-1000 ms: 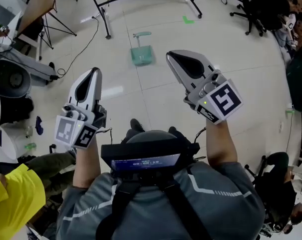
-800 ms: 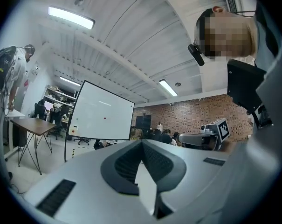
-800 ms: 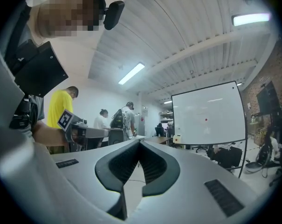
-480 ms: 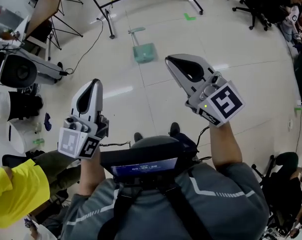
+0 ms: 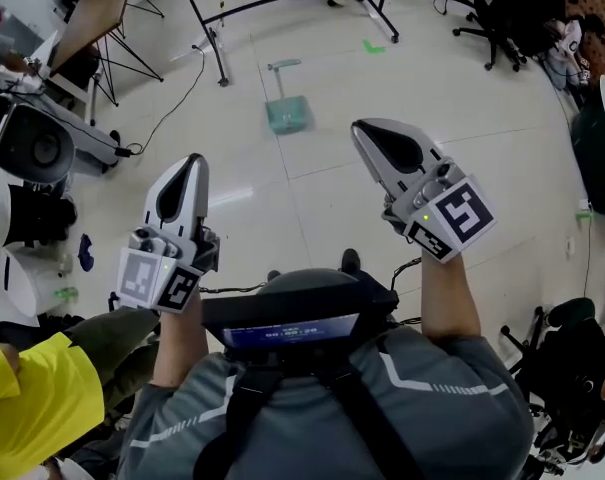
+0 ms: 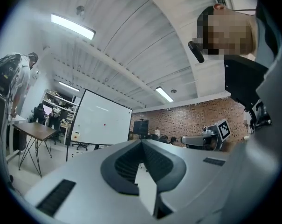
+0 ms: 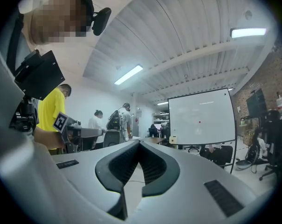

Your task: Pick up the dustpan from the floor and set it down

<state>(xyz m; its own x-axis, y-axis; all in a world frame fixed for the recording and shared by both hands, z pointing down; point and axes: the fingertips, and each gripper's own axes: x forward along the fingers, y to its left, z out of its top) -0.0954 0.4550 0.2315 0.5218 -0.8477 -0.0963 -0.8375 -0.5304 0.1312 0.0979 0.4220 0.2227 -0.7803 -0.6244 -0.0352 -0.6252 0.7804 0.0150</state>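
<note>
My left tool (image 5: 188, 164) and my right tool (image 5: 370, 131) are both pressed together and empty, held up above the floor (image 5: 312, 208). The green dustpan (image 5: 285, 114) lies on the floor farther off, between them, well apart from both.

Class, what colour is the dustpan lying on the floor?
The dustpan is pale teal green, shown best in the head view.
</note>
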